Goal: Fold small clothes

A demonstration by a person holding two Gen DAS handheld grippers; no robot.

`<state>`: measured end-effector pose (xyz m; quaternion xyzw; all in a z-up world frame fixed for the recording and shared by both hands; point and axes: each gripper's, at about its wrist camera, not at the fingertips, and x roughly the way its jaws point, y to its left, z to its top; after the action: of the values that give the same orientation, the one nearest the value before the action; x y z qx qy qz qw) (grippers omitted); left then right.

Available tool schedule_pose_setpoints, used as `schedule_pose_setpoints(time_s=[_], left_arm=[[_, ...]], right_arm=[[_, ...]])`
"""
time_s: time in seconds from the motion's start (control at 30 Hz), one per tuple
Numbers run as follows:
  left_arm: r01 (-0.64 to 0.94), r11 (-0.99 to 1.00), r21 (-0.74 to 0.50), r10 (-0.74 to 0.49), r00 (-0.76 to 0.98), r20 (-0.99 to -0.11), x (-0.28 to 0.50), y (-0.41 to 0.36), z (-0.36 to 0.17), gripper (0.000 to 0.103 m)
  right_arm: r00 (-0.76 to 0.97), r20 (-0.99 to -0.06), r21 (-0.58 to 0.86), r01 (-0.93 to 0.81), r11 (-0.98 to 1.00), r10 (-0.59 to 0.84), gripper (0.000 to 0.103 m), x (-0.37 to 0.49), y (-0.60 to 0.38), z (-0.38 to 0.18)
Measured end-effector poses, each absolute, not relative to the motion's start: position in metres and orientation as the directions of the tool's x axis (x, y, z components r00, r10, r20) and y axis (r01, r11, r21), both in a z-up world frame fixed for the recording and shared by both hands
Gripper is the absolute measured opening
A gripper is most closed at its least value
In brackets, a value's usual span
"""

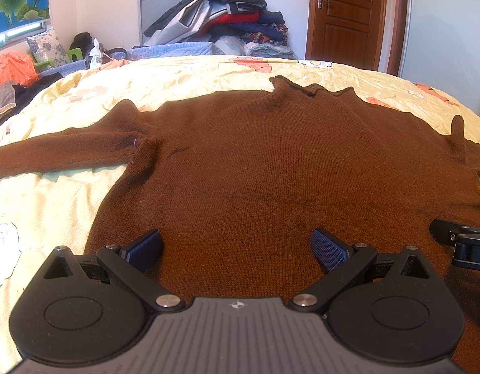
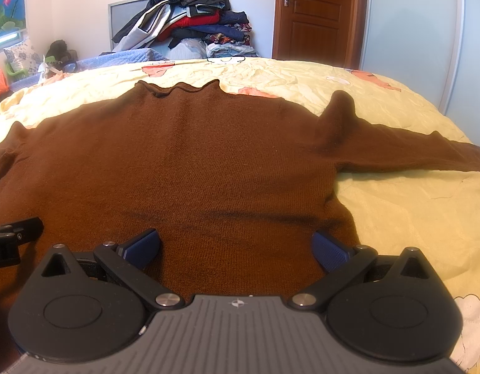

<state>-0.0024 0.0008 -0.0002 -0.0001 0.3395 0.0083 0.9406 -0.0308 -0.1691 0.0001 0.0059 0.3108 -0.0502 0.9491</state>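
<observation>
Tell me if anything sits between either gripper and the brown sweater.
Nothing visible does. The left gripper and right gripper are both open directly over the hem end of the brown sweater, which lies flat on the yellow bedspread.

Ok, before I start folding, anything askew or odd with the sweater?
Mostly fine: the brown sweater lies flat on the yellow quilt, sleeves spread. Only oddities: the fabric peaks up at both shoulders, and the collar edge is wavy.
</observation>
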Motion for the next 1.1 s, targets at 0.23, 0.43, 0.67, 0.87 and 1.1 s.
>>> schedule_pose_setpoints(time_s=[0.23,0.43,0.67,0.87,1.1], left_arm=[[-0.016,1.0,0.005,0.015,0.769,-0.639,-0.003,0.001,0.0,0.103],[-0.016,1.0,0.005,0.015,0.769,-0.639,-0.003,0.001,0.0,0.103],[-0.015,1.0,0.005,0.015,0.769,-0.639,-0.002,0.001,0.0,0.103],[-0.016,1.0,0.005,0.015,0.769,-0.639,-0.002,0.001,0.0,0.103],[-0.016,1.0,0.005,0.015,0.769,-0.639,-0.002,0.001,0.0,0.103]], right_arm=[[0.802,-0.59,-0.02,0.099,0.995,-0.092,0.103,-0.031,-0.169,0.0],[0.802,-0.59,-0.02,0.099,0.995,-0.092,0.103,-0.031,-0.169,-0.001],[0.799,-0.596,-0.017,0.086,0.996,-0.079,0.103,-0.03,-0.17,-0.001],[0.823,-0.559,0.198,0.012,0.98,0.103,0.103,-0.036,-0.239,0.039],[0.904,-0.426,0.599,0.311,0.738,-0.035,0.103,-0.043,-0.455,0.065]])
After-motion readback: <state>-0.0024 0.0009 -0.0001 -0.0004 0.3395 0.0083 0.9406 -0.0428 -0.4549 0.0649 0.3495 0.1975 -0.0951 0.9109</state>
